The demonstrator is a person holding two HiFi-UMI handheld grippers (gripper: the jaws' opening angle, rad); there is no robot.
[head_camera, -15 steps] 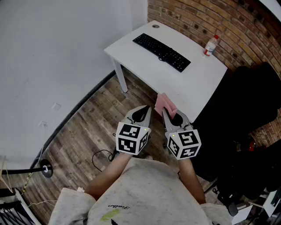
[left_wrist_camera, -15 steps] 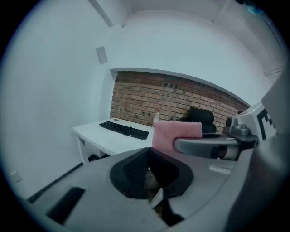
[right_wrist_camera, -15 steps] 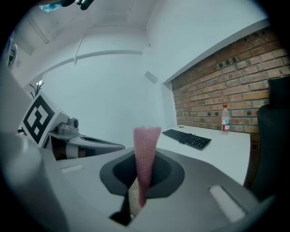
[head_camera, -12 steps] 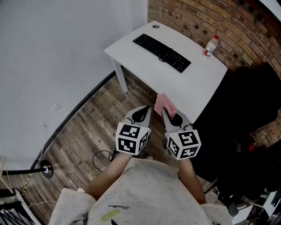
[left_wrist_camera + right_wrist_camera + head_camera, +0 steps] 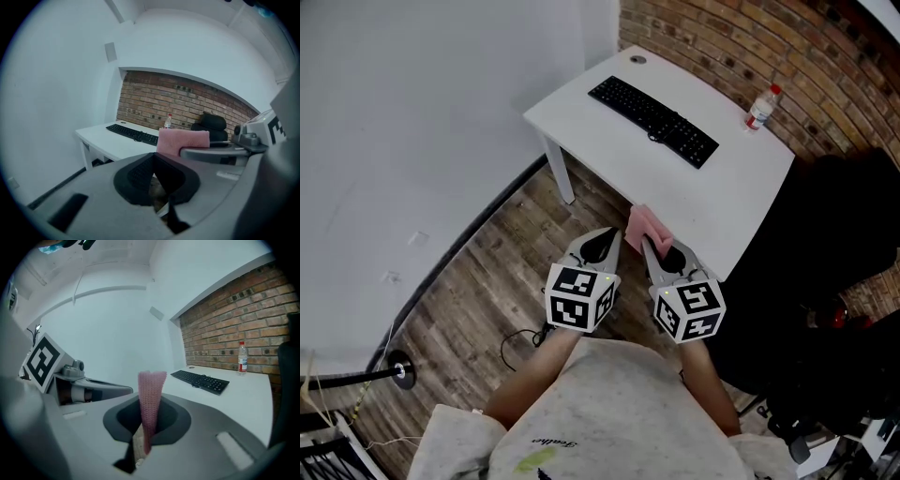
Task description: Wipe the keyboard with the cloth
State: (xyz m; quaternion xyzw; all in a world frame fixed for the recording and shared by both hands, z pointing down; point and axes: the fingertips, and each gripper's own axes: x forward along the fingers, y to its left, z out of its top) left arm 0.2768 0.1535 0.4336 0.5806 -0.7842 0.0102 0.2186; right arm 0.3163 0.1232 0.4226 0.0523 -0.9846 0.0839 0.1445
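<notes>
Cloth [image 5: 642,223] (pink, folded) clamped in right hand-held gripper [image 5: 649,244]; keyboard [image 5: 652,120] on desk [image 5: 600,141].

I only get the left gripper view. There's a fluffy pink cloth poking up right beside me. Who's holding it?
Observer: The right gripper is. Its own view shows the pink cloth pinched upright between its shut jaws.
Operator: What's down below me? I can't see under my gripper.
Observer: In the head view the left gripper is over wooden floor, and a black cable lies looped there, back toward the person.
</notes>
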